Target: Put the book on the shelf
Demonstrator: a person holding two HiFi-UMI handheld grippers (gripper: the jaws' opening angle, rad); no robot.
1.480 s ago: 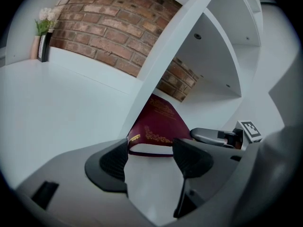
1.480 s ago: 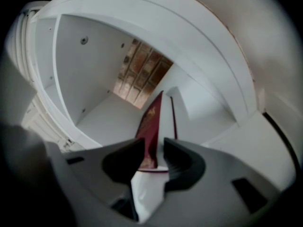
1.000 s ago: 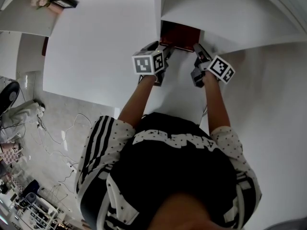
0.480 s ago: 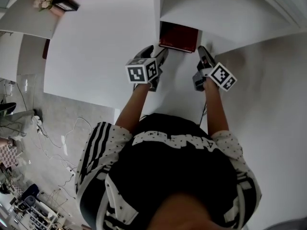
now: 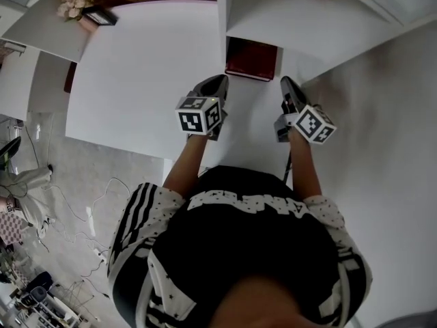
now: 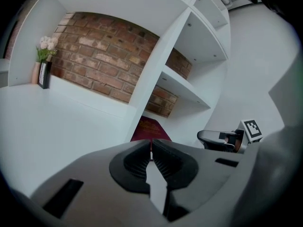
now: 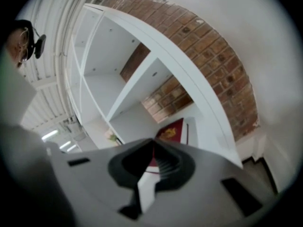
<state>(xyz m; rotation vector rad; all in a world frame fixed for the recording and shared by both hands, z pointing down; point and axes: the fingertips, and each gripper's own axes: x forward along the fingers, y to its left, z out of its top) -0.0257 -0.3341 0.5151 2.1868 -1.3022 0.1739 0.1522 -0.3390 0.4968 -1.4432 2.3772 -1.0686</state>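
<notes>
The dark red book lies flat in the bottom shelf compartment, just right of the white upright divider. It also shows ahead in the left gripper view as the book and in the right gripper view as the book. My left gripper sits a little short of the book's left front corner, its jaws shut with nothing between them. My right gripper is off the book's right front corner, also shut and empty. Neither touches the book.
A white desk top spreads to the left of the divider, with a small vase of flowers at its far corner. More white shelves rise above the book, backed by a brick wall. Cables lie on the floor.
Both grippers have drawn back from the book toward the person. The left jaws, open around the book's corner before, are now shut. The book stays in the compartment.
</notes>
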